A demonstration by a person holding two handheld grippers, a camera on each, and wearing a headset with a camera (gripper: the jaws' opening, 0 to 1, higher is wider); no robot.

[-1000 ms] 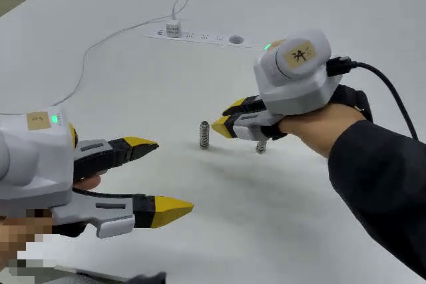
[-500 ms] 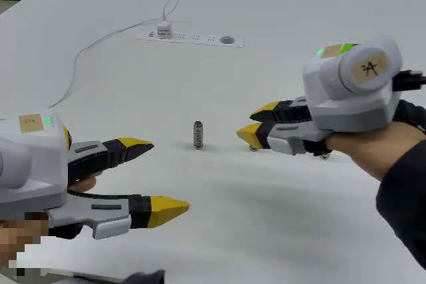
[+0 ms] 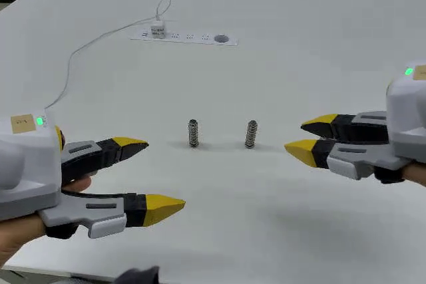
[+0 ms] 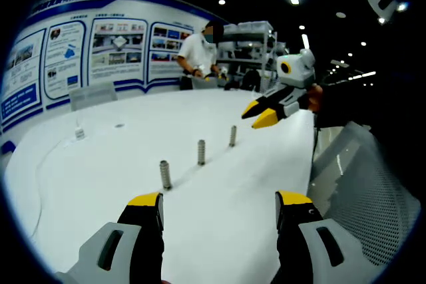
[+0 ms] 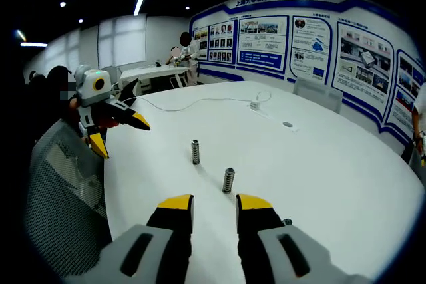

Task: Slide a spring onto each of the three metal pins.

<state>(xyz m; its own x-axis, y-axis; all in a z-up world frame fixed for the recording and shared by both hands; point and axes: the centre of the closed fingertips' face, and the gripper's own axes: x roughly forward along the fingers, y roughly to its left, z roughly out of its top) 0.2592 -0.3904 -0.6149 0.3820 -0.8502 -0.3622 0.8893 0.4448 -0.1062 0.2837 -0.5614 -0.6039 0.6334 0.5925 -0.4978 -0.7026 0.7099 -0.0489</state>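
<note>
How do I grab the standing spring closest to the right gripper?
I'd pinch the spring across its middle coils, coming in level from the side of the right gripper. It stands upright and slim, with bare table around it, so the jaws fit either side.

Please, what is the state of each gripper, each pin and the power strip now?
left gripper: open, empty.
right gripper: slightly open, empty.
first spring: upright on its pin.
second spring: upright on its pin.
third pin: upright; spring unclear.
power strip: one adapter plugged in.
</note>
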